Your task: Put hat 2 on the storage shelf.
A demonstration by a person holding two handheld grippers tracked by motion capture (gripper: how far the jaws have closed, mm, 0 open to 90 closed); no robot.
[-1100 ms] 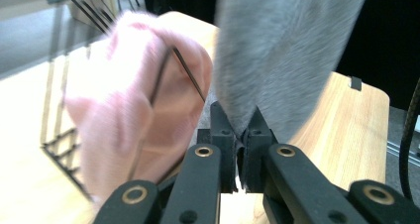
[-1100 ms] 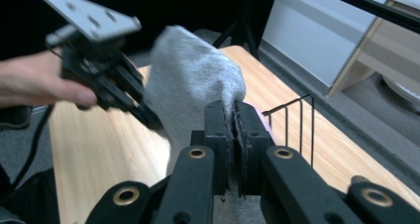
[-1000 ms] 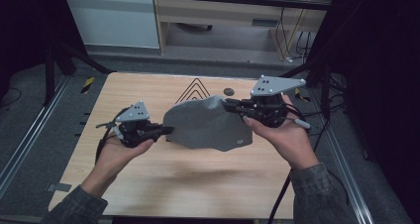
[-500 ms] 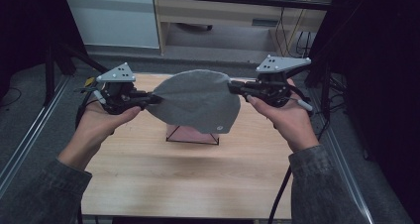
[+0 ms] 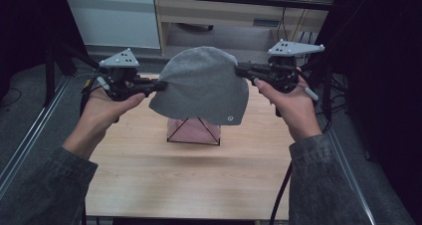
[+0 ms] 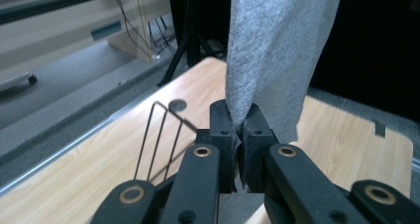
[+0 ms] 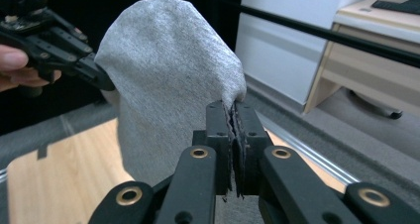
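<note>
A grey knitted cloth [image 5: 204, 85], shaped like a cap and marked with a small round logo near its lower right edge, hangs in the air between my two grippers. My left gripper [image 5: 160, 85] is shut on its left edge, and the fabric is pinched between the jaws [image 6: 240, 132]. On the opposite side my right gripper [image 5: 240, 69] is shut on the right edge [image 7: 232, 117]. Under the cloth a black wire pyramid stand [image 5: 194, 130] sits on the table, with something pink showing inside it. From the right gripper view, the left gripper [image 7: 96, 75] grips the cloth's far edge.
The wooden table [image 5: 149, 185] spreads toward the person below the stand. A metal rail [image 5: 30, 135] runs along its left side. A pale cabinet [image 5: 114, 21] and a wooden desk [image 5: 224, 16] stand behind. Dark tripod legs and cables [image 5: 333, 90] crowd the right.
Both grippers have risen with the grey cloth, lifting it off the tabletop. It now hangs spread between them above the wire stand.
</note>
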